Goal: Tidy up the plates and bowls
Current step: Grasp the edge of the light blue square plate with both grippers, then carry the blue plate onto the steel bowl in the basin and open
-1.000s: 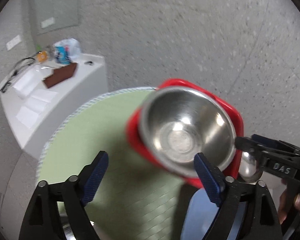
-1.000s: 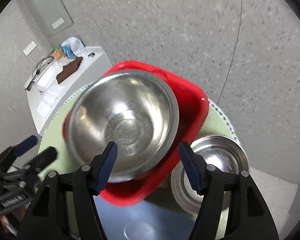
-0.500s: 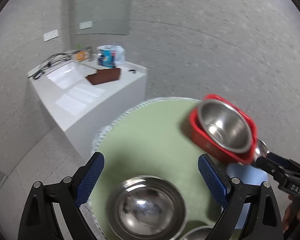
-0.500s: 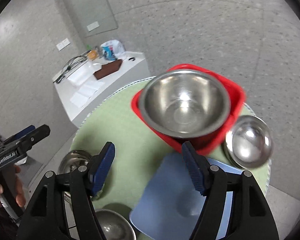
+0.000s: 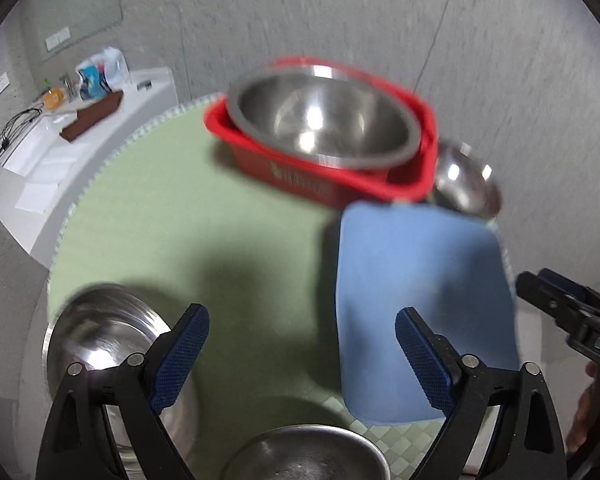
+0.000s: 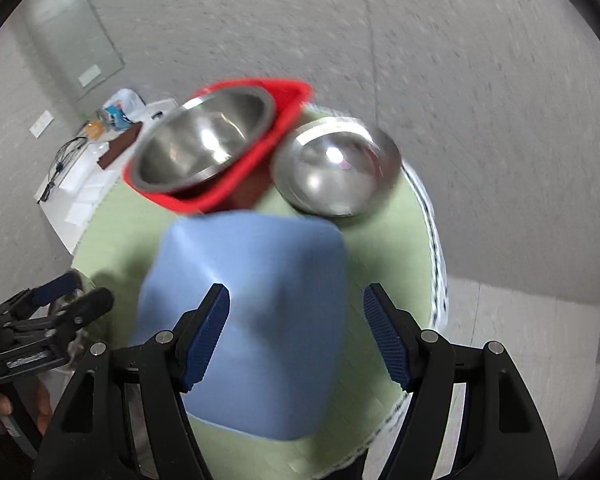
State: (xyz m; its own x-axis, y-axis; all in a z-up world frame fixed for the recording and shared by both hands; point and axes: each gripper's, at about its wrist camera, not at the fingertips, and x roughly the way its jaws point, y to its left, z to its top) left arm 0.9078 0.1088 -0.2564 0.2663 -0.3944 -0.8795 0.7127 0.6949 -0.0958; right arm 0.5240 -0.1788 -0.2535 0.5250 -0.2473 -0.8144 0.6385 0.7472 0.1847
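Both grippers, left gripper point(image 5: 302, 350) and right gripper point(image 6: 296, 334), hang released and empty, so I'd grab the blue plate point(image 6: 244, 320) by its rim, not mid-surface, probably.

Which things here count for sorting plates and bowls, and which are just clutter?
Job:
- steel bowl in the red basin
- steel bowl beside the basin
- blue plate
- near bowls

Clutter:
- white counter: cables, brown block, bag
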